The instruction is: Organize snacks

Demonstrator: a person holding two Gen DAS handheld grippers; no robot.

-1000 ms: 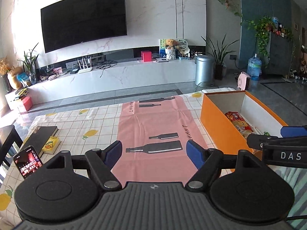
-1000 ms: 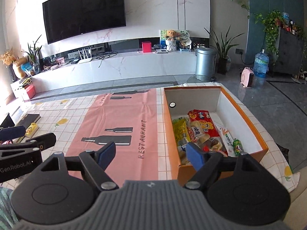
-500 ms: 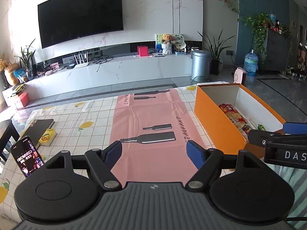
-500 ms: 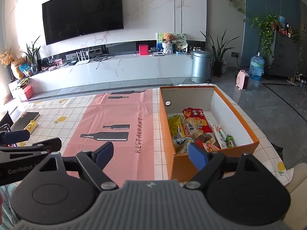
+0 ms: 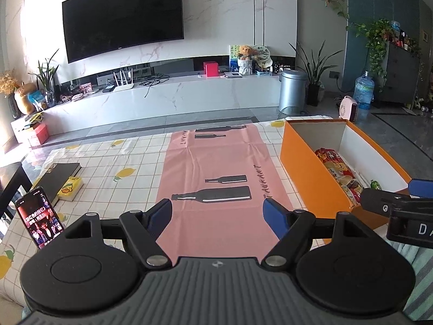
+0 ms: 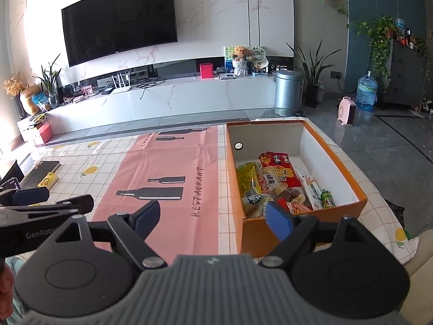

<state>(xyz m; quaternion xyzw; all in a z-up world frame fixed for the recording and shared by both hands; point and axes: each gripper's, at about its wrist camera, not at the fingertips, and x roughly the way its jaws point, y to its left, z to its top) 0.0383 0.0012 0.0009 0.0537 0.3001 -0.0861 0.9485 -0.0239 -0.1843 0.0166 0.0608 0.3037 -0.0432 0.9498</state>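
An orange box [image 6: 343, 157] with white inner walls stands on the table's right side and holds several snack packets [image 6: 276, 184], red, yellow and green. It also shows in the left wrist view [image 5: 303, 162]. My right gripper [image 6: 213, 215] is open and empty, held above the table's near edge, left of the box's near corner. My left gripper [image 5: 219, 215] is open and empty above the pink mat [image 5: 216, 178]. Each gripper shows at the edge of the other's view.
A checked tablecloth with lemons [image 5: 108, 168] covers the table. A black book [image 5: 58, 174], a small yellow pack [image 5: 69, 189] and a propped phone [image 5: 39, 216] sit at the left. Beyond the table are a TV wall, a bin and plants.
Both grippers have drawn back and risen a little, so more of the table and box shows. Both stay open and empty.
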